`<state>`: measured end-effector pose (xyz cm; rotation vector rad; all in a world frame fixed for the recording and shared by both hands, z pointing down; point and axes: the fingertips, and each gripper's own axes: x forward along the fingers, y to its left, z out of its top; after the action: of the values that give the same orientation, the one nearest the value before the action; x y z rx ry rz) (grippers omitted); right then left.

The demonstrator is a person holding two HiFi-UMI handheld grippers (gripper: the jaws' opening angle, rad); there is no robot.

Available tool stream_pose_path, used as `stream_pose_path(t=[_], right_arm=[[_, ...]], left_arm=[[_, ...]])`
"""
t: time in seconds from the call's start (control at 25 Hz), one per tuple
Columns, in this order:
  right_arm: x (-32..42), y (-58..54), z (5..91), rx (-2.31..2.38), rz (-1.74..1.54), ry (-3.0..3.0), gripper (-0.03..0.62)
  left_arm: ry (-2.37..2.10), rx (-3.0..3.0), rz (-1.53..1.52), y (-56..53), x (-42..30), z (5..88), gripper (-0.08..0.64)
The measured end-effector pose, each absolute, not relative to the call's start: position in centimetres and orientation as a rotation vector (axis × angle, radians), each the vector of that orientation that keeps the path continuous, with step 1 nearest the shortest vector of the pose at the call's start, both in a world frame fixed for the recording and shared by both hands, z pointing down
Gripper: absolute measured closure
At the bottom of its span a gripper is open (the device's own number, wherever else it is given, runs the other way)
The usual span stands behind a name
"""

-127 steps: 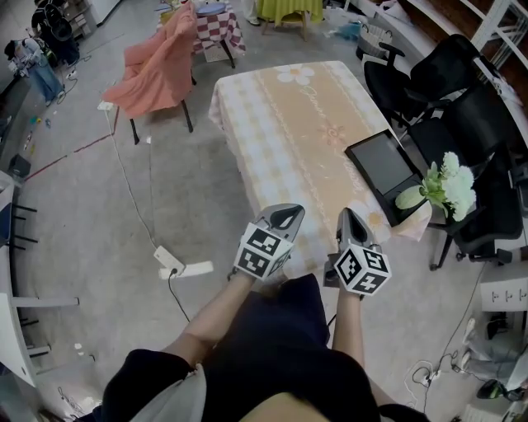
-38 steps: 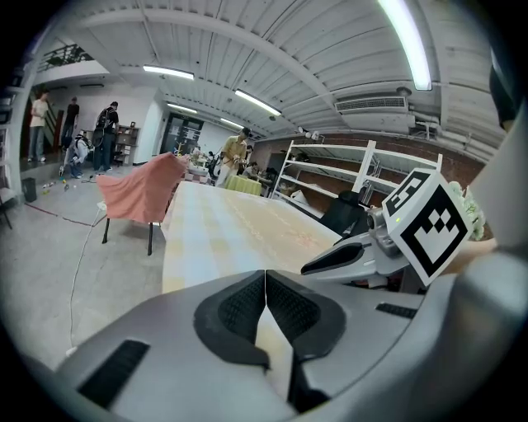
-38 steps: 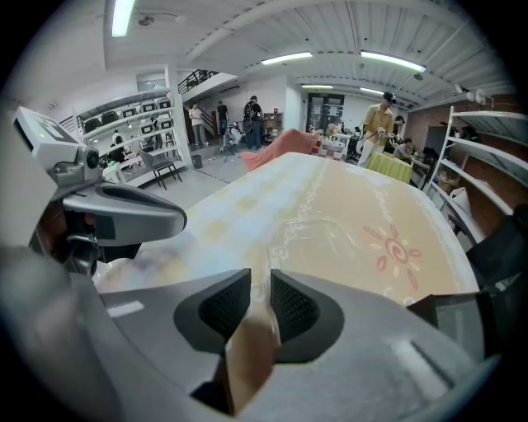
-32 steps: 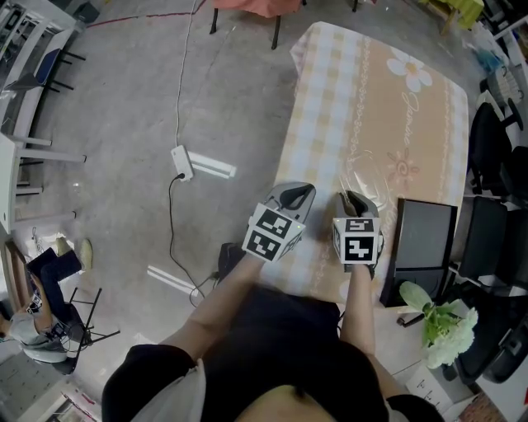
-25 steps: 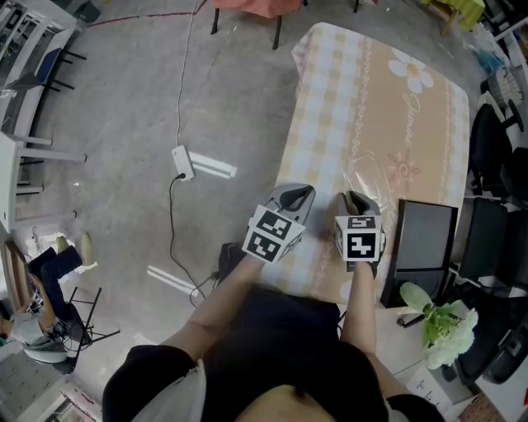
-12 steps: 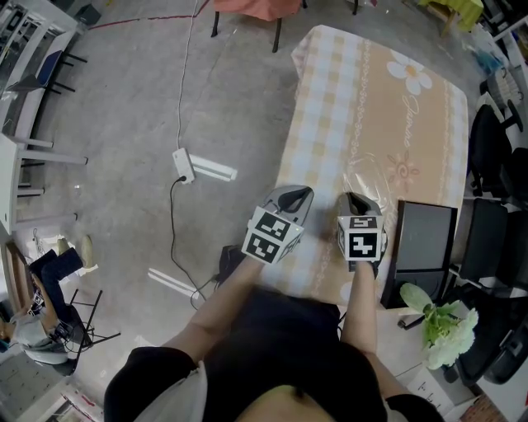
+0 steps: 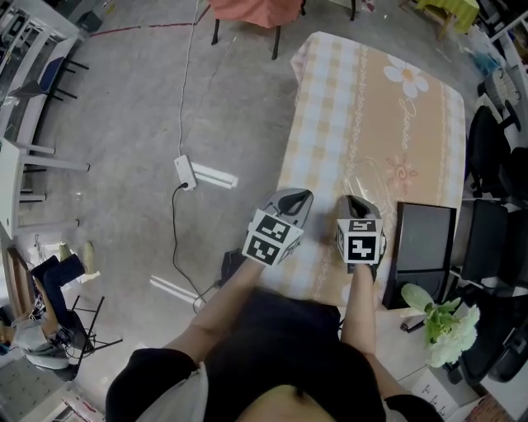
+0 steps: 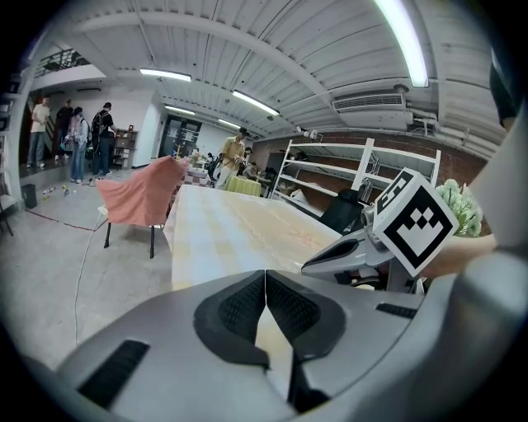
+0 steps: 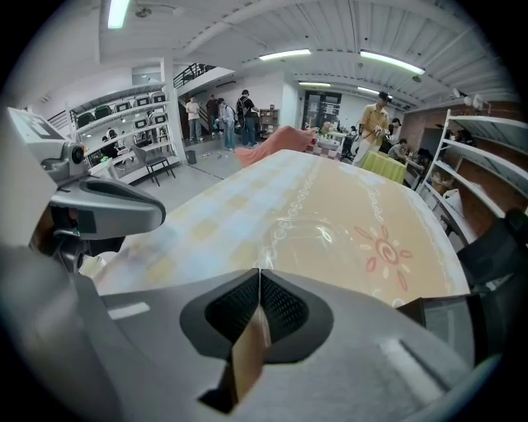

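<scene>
My left gripper (image 7: 295,198) (image 8: 265,273) is shut with nothing between its jaws. It hovers over the near end of a long table (image 7: 326,132) (image 8: 223,235) covered with a peach and pale checked cloth. Beside it, my right gripper (image 7: 354,202) (image 9: 258,272) is shut as well, also empty, with the same table ahead. Just past its tips a clear, crinkled plastic piece (image 7: 368,175) (image 9: 312,235) lies on the cloth near a red sun print (image 9: 386,250). Each gripper shows in the other's view: the right gripper (image 8: 351,251), the left gripper (image 9: 107,210).
A black screen (image 7: 425,247) lies at the table's near right corner, with white flowers (image 7: 450,325) beside it. Black office chairs (image 7: 495,157) stand to the right. A chair draped in pink cloth (image 7: 256,10) (image 8: 136,198) stands beyond the table. A power strip (image 7: 186,171) and cable lie on the floor at left.
The right gripper's jaws, slightly apart 1.5 s ago, have come together. Both grippers have stayed over the table's near end; the head view has shifted slightly.
</scene>
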<state>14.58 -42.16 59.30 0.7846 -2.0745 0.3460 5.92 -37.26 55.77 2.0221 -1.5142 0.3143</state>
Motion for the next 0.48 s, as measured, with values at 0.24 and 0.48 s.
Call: stream_pose_path(t=[0.24, 0.48], right_arm=[[14.8, -42.2, 58.2, 0.863, 0.406, -2.111, 0.581], [15.0, -42.1, 56.6, 0.952, 0.455, -2.148, 0.581]], left_arm=[[-1.5, 2.055, 0.312, -37.1, 6.1, 55.1, 0.549], [-1.483, 2.091, 0.318, -36.4, 6.2, 54.2, 0.549]])
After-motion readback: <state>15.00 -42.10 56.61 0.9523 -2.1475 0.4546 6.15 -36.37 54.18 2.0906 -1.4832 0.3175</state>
